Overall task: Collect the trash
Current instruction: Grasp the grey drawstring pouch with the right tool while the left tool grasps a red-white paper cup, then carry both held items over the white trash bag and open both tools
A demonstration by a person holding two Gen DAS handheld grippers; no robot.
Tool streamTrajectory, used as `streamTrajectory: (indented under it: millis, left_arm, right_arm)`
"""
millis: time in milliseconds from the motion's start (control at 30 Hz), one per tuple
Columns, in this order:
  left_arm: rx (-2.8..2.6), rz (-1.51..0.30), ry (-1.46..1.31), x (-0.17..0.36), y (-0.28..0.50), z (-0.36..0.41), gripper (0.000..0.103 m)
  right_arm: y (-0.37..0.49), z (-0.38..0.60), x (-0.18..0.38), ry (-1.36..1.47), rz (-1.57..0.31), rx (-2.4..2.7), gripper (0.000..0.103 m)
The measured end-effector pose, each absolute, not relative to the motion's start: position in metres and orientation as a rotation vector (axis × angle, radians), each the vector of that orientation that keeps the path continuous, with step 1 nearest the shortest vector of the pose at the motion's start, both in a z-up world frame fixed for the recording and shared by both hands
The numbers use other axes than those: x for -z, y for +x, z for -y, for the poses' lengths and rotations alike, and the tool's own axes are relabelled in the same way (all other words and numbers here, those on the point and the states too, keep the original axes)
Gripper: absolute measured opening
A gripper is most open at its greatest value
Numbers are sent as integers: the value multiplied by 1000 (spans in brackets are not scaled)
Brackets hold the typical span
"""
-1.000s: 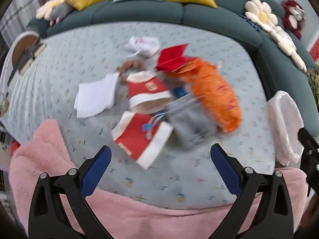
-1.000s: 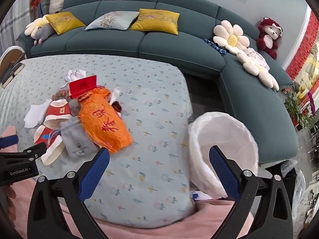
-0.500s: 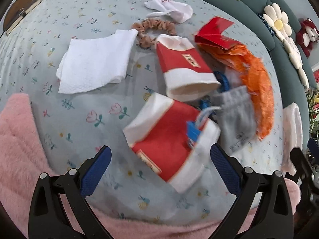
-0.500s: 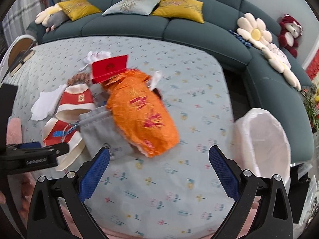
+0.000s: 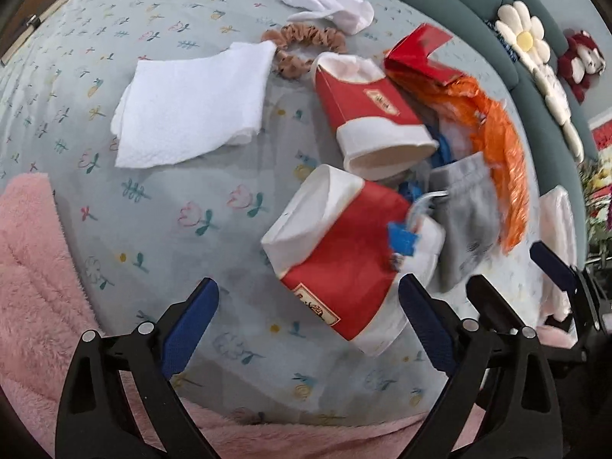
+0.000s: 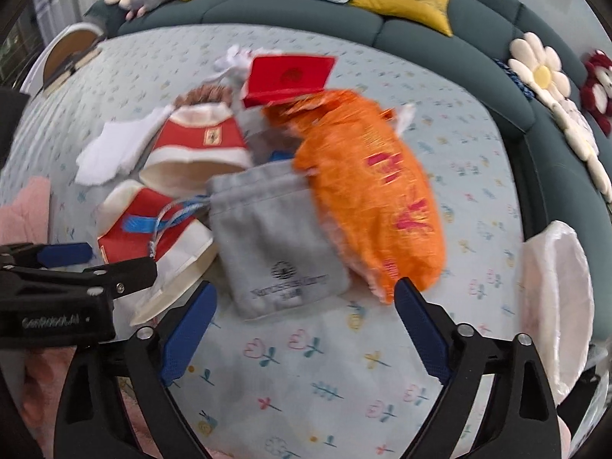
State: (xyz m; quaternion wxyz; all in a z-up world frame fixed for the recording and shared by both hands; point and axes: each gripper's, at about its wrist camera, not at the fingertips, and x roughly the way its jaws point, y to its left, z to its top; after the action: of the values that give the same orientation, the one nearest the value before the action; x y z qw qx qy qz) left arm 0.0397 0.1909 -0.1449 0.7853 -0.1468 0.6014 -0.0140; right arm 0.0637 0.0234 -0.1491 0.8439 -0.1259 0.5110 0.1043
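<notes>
1. Floral-print blue cloth [image 5: 160, 199] covers the work surface, with a teal sectional sofa [image 6: 306, 19] curving behind it and a pink fleece blanket [image 5: 34, 267] at the near edge.
2. Trash lies in 1 cluster mid-cloth: 2 red-and-white paper cups on their sides, the near cup [image 5: 344, 264] and the far cup [image 5: 375, 118], a white paper napkin [image 5: 191, 107], a crumpled tissue [image 5: 332, 7], a red envelope [image 6: 290, 76], an orange foil bag [image 6: 375, 199] and a grey drawstring pouch [image 6: 275, 241]. A brown scrunchie [image 5: 302, 44] sits between napkin and tissue.
3. Left gripper [image 5: 306, 329] hangs just short of the near cup, jaws spread wide, nothing held.
4. Right gripper [image 6: 306, 329] is likewise spread and empty, aimed at the pouch and foil bag.
5. A white-lined bin [image 6: 554, 306] stands off the cloth's right edge.
6. Judged step: the approach to a first pick. Next, the left gripper likely needs to straddle the near cup's wall and close gently, since thin paper will crush.
</notes>
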Motion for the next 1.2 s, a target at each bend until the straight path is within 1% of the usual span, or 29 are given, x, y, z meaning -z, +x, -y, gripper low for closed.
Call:
streamTrajectory:
  millis: [67, 200, 233, 267, 333, 367, 400, 467, 500, 600, 667, 733, 967, 1167, 1200]
  left_arm:
    - [22, -1287, -311, 143, 37, -194, 91]
    - [14, -1279, -321, 139, 33, -197, 91]
    - [11, -1279, -331, 140, 32, -200, 91]
    - [8, -1283, -340, 140, 32, -202, 91]
    - [7, -1289, -369, 140, 34, -209, 91]
    - [8, -1292, -378, 138, 37, -210, 91]
    - [8, -1291, -382, 138, 38, -211, 91]
    - [8, -1287, -386, 138, 41, -209, 90]
    - [14, -1283, -391, 138, 41, -207, 90]
    - [32, -1280, -406, 138, 45, -202, 88]
    - [59, -1276, -418, 137, 46, -196, 80]
    - [85, -1271, -426, 136, 47, -190, 68]
    - [139, -1244, -401, 124, 44, -173, 43]
    - [162, -1215, -382, 110, 39, -168, 31]
    - [166, -1209, -385, 106, 38, -168, 30]
  right_arm:
    - [64, -29, 159, -280, -1097, -230, 81]
    - [70, -36, 171, -266, -1120, -241, 77]
    - [72, -36, 174, -265, -1122, -240, 71]
    - [75, -37, 177, -264, -1128, -238, 61]
    - [80, -37, 181, -242, -1141, -243, 51]
    - [82, -35, 180, -215, -1139, -248, 41]
    - [84, -33, 180, -198, -1143, -250, 35]
    - [85, -30, 177, -183, -1148, -255, 12]
    - [86, -26, 174, -159, -1154, -263, 7]
    - [85, -14, 161, -97, -1146, -279, 5]
    - [84, -11, 150, -83, -1132, -286, 5]
    - [83, -7, 139, -69, -1114, -295, 5]
    - [77, 5, 100, -23, -1039, -328, 5]
    - [73, 13, 64, -17, -966, -329, 5]
    - [73, 14, 61, -23, -955, -324, 5]
